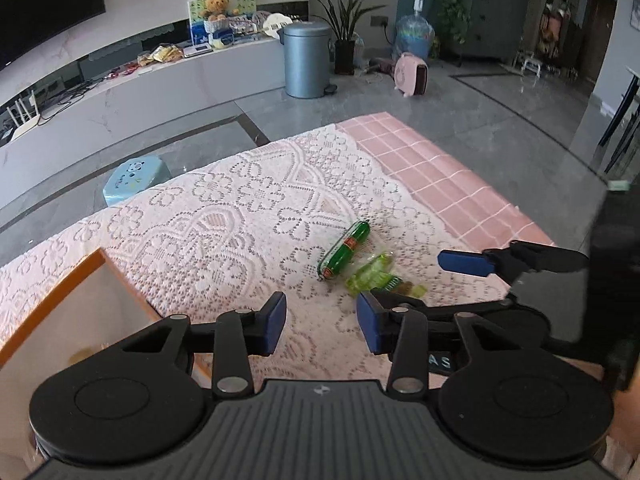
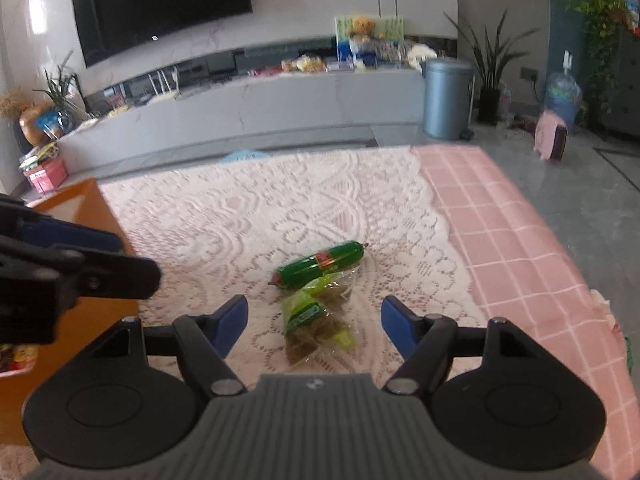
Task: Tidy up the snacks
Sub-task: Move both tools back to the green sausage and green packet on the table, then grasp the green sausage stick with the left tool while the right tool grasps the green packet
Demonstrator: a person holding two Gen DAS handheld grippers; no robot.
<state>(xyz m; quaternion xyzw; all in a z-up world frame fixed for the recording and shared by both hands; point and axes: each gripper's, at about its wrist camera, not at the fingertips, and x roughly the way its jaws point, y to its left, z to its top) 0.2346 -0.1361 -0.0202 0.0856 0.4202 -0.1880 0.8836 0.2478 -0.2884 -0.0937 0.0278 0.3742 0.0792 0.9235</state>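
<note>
Lace-covered surface (image 2: 248, 216), pink checked cloth under it, living room behind. Two snacks left out: green sausage stick (image 2: 320, 265) and clear green snack packet (image 2: 316, 320), touching each other, the packet on the near side.

From my right gripper (image 2: 314, 320) the packet lies right between the jaws, slightly ahead of the tips; sausage just beyond. Jaws stand wide, pads not on anything, nothing held. From my left gripper (image 1: 322, 322) both snacks sit ahead and off to the right-jaw side; packet (image 1: 374, 274) just past that pad's tip, sausage (image 1: 345, 250) further out. Left jaws about half open, empty.

Handling guess: packet is light, crinkly film, soft with loose pieces inside, will slip and deform; I'd pinch it across the middle where the contents bulk up, not the flat sealed ends. Sausage looks firm, smooth casing, round, so it may roll or squirt out; grip across the mid-body, square to its length.

Orange-edged box (image 1: 60, 288) sits off the left jaw's side, likely the drop spot. Contents mostly hidden.
</note>
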